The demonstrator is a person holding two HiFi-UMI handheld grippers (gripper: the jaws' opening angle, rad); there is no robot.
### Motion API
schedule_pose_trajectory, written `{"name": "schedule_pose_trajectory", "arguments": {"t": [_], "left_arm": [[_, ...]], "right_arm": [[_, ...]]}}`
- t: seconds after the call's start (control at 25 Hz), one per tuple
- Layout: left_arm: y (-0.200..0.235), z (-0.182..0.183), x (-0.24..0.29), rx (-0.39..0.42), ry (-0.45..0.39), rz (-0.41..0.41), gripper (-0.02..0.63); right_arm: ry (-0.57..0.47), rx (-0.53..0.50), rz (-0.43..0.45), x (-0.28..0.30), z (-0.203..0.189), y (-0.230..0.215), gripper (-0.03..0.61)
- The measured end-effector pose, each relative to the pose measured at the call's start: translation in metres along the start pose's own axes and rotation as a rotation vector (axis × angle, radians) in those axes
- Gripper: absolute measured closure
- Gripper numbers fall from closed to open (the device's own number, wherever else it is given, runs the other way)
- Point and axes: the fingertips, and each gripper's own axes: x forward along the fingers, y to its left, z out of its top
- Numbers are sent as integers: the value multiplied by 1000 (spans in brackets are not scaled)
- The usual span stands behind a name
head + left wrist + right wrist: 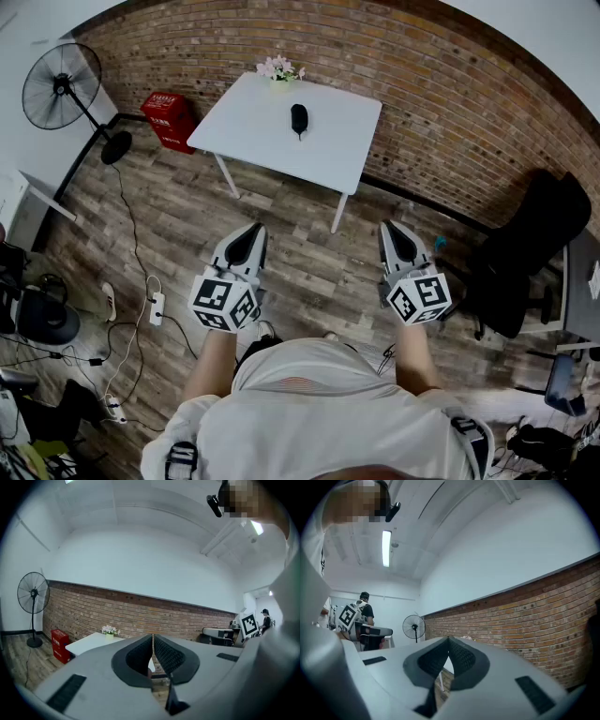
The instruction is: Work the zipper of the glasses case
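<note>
We carry the left claw pressed together and empty, since the glasses case lies well ahead on the white bench — out of reach, zipper untouched. The right claw, also pressed together on nothing, sits level with it, presumably just for the walk up.

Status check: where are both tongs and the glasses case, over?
Left tongs shut, empty. Right tongs shut, empty. Glasses case lies on white table ahead, untouched. Flowers at table's far edge, not in the way.
</note>
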Motion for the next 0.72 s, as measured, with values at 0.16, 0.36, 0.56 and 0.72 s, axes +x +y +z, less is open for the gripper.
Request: {"name": "schedule_pose_trajectory", "arguments": {"t": [0.16, 0.36, 0.56, 0.72], "left_arm": [[17, 1, 3, -11, 1, 3, 588], [38, 1, 3, -13, 8, 16, 589], [64, -4, 0, -17, 12, 21, 588], [88, -2, 0, -27, 5, 2, 588]], "right_arm": [[5, 1, 1, 16, -2, 5, 528], [28, -9, -3, 35, -6, 11, 528], [47, -23, -11, 57, -12, 27, 528], [59, -17, -31, 79, -17, 43, 528]]}}
